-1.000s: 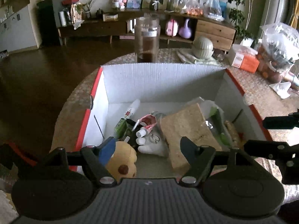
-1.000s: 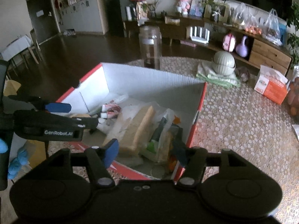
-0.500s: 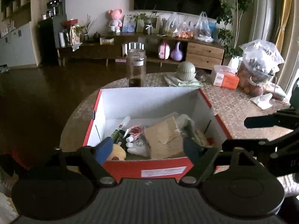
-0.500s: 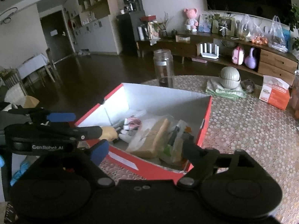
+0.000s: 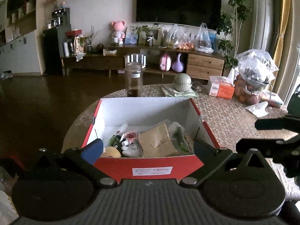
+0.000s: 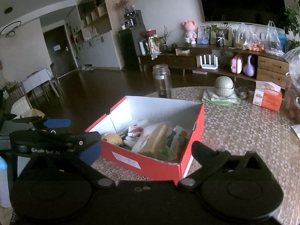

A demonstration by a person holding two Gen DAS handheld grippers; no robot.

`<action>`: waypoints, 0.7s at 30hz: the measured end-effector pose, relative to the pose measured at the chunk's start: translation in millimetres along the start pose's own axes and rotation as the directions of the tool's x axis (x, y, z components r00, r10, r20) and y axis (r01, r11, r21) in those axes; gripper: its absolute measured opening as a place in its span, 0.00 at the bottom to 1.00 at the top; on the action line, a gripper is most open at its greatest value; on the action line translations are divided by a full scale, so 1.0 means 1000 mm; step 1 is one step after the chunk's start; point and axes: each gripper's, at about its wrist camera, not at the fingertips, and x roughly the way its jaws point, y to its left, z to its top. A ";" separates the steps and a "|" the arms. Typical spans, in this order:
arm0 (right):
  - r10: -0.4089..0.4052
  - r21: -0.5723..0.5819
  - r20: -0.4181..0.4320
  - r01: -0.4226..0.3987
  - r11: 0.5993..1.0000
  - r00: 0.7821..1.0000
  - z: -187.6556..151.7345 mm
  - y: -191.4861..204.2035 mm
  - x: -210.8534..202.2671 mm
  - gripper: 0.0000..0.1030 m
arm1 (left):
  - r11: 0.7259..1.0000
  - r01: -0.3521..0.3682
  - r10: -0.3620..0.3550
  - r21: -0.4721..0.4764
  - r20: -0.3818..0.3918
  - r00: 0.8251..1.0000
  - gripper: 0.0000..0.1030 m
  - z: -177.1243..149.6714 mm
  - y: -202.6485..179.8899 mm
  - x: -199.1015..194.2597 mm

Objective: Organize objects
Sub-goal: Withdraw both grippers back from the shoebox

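Both sets of jaws are opening up wide with nothing between them. The left gripper (image 5: 148, 147) and right gripper (image 6: 146, 149) hover just short of the red cardboard box with white inside (image 5: 150, 164), which sits on the round pebble-patterned table (image 6: 243, 131). Box is stuffed: yellow plush toy (image 6: 112, 138), tan sponge-like slab in clear plastic (image 5: 157, 138), small tubes. Past it there's a tall clear glass jar (image 5: 134, 81) and an orange tissue box (image 6: 267, 98).
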 end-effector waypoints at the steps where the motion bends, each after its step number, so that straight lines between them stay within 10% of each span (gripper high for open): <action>1: 0.001 -0.005 0.001 -0.001 1.000 1.000 -0.001 0.000 -0.002 1.00 | 1.000 -0.001 0.001 -0.009 0.004 1.000 1.00 -0.001 -0.001 -0.001; 21: 0.008 0.007 -0.008 -0.007 1.000 1.000 -0.020 -0.010 -0.012 1.00 | 1.000 0.003 -0.003 -0.020 0.017 1.000 1.00 -0.015 -0.021 -0.011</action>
